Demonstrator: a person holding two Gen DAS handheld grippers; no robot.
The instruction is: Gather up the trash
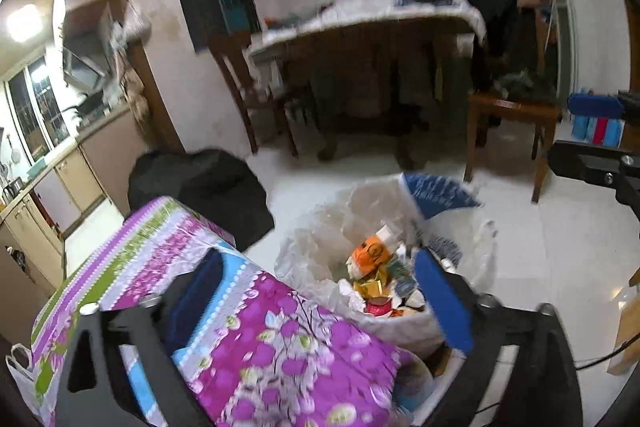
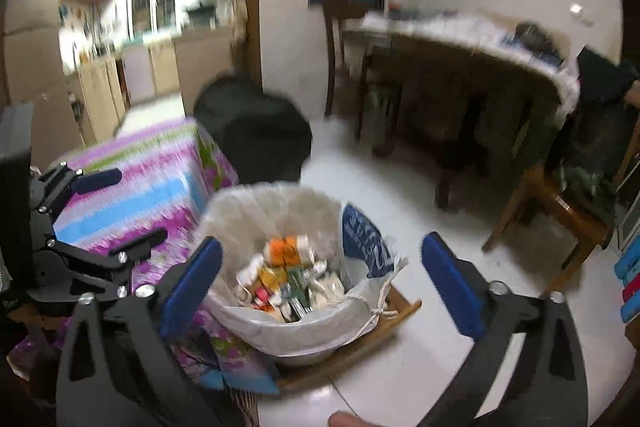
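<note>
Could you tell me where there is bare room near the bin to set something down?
The flowered tablecloth left of the bin is bare on top. The white floor between the bin and the wooden stool is also free. The bin is crowded with wrappers, and the black bag blocks the floor behind it.

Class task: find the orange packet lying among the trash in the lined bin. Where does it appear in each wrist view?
Left wrist: orange packet right of centre, low.
Right wrist: orange packet just left of centre, below the middle.
Shared landmark: floral tablecloth, left of the bin.
</note>
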